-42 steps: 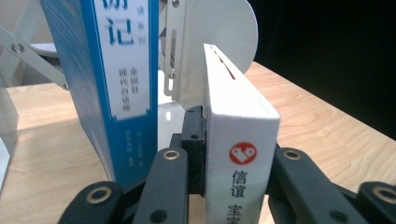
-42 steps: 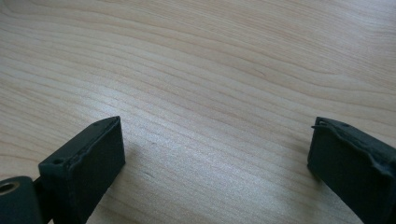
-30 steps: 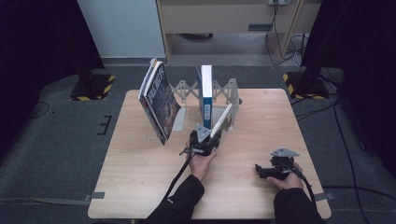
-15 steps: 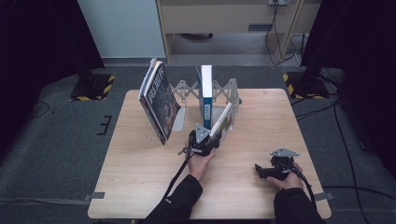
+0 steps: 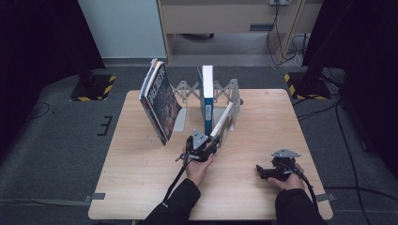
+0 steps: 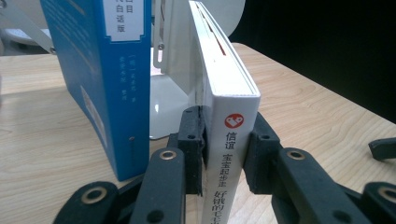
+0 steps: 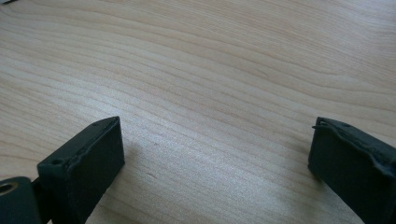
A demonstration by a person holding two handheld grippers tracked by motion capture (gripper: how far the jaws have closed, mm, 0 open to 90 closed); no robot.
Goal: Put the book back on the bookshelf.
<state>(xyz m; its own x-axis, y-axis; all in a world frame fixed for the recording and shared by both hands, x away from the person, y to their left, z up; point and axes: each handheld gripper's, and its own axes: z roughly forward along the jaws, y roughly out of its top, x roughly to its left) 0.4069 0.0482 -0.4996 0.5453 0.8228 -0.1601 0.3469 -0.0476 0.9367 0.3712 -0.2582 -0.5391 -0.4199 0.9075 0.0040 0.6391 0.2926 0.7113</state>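
A white book leans tilted against the metal book rack, right of an upright blue book. My left gripper holds the white book's lower spine end. In the left gripper view both pads press the white book on either side, with the blue book just to its left. The jaws of the left gripper have just been closing with this book between them. My right gripper rests on the table at the front right, its jaws wide open over bare wood.
A dark-covered book with another behind it leans at the rack's left end. The wooden table has free room at the front left and far right. Black stands with yellow-striped bases flank the table on the floor.
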